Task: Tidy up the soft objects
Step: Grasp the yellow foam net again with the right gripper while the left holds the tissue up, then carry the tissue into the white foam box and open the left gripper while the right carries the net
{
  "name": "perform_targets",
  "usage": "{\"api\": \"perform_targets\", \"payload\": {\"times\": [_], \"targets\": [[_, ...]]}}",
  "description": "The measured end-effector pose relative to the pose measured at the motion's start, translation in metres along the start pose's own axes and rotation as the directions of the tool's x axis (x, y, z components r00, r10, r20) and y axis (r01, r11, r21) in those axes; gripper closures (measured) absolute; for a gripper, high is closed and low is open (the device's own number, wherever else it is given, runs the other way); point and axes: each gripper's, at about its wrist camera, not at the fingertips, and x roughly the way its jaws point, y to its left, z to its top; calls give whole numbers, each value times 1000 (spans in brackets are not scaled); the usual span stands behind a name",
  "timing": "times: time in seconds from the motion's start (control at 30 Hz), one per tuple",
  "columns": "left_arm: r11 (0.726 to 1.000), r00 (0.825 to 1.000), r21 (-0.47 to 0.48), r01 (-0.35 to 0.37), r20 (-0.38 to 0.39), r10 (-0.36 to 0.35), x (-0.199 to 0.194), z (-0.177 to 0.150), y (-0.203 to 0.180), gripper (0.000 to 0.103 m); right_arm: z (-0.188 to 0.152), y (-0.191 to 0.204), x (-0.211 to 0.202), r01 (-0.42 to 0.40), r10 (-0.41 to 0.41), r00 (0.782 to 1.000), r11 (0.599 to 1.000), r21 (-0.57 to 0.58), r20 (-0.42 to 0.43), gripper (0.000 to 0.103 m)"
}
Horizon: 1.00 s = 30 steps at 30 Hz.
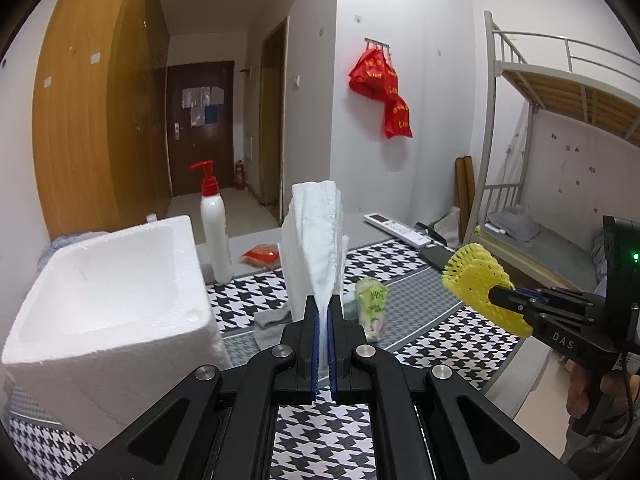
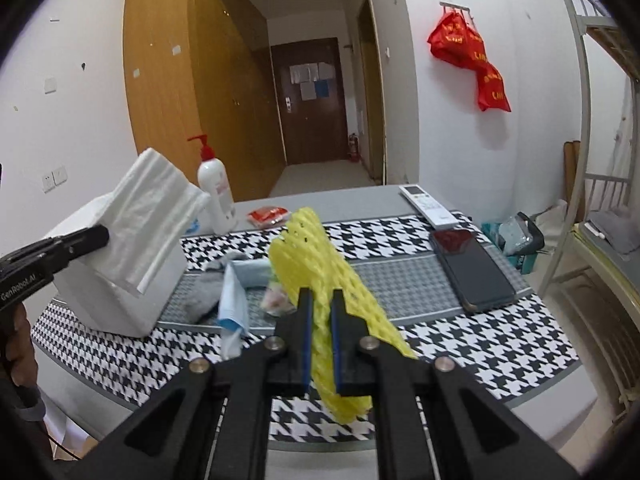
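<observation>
My left gripper (image 1: 324,312) is shut on a folded white towel (image 1: 316,240) and holds it upright above the table, just right of the white foam box (image 1: 104,304). In the right wrist view the towel (image 2: 156,224) hangs over the box (image 2: 120,300). My right gripper (image 2: 320,304) is shut on a yellow foam net sleeve (image 2: 316,280) held above the table's middle; the sleeve also shows in the left wrist view (image 1: 480,284). A grey sock (image 2: 208,284), a light blue cloth (image 2: 236,304) and a small green packet (image 1: 372,308) lie on the houndstooth tablecloth (image 2: 460,344).
A white pump bottle with a red top (image 1: 214,224) stands behind the box. A red packet (image 2: 268,214), a white remote (image 2: 428,204) and a black phone (image 2: 472,268) lie further back and right. A bunk bed (image 1: 540,160) stands to the right of the table.
</observation>
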Motion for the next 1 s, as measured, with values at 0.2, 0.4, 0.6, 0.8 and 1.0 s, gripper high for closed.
{"api": "perform_targets", "payload": {"times": [0.2,0.4,0.6,0.8,1.0], "targets": [[1000,999,9,-1,38,1,-8,5,4,99,11,13,-12,-24,24,998,1000,10,57,93],[1000,997,22,-5,74,4,-19,10,6,99,22,23,-16,-37,34,995,999,22,96,93],[999,994,32,-33,103,30,-23,17,10,99,32,29,-14,-52,49,992,998,20,114,93],[998,990,27,-57,131,53,-27,23,16,99,42,35,-14,-63,61,989,998,7,134,93],[995,983,19,-94,160,90,-34,29,22,99,51,45,-9,-90,89,985,996,7,145,93]]}}
